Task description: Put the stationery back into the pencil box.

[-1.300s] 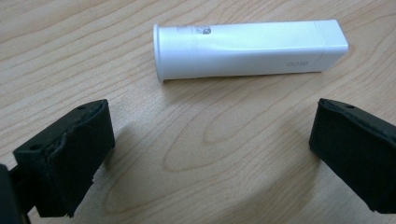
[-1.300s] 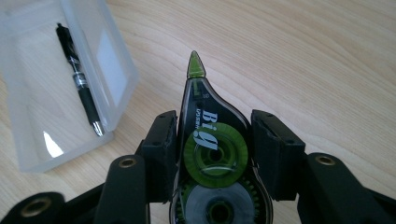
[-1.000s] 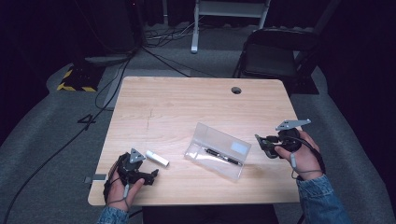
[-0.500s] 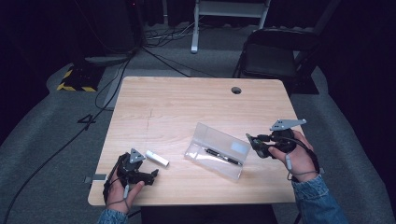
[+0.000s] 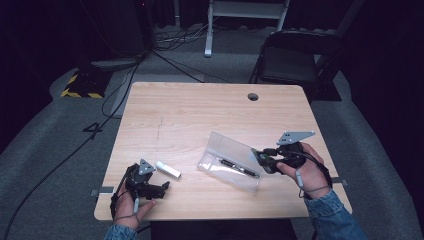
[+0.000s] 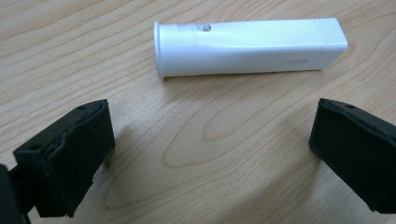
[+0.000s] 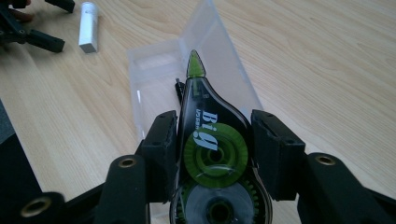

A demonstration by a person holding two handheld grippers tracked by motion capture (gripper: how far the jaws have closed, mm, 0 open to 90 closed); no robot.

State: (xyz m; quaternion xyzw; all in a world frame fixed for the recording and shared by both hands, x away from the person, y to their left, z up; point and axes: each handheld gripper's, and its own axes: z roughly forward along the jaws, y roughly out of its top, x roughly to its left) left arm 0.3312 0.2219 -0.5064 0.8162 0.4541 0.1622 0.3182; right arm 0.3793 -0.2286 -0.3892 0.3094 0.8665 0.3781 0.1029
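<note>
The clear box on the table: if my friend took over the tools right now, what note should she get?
Right tool: shut on the correction tape, carried over the near end of the open clear box.
Left tool: open, resting low over the table, with the white tube just beyond its jaws, untouched.
Already in the box: a black pen.
Done: tape picked up.
Left, most likely: lower the tape into the box, then fetch the white tube and perhaps close the lid.

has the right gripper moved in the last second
Yes. In the high view the right gripper, shut on the correction tape, has shifted left from near the table's right edge toward the clear case.
</note>
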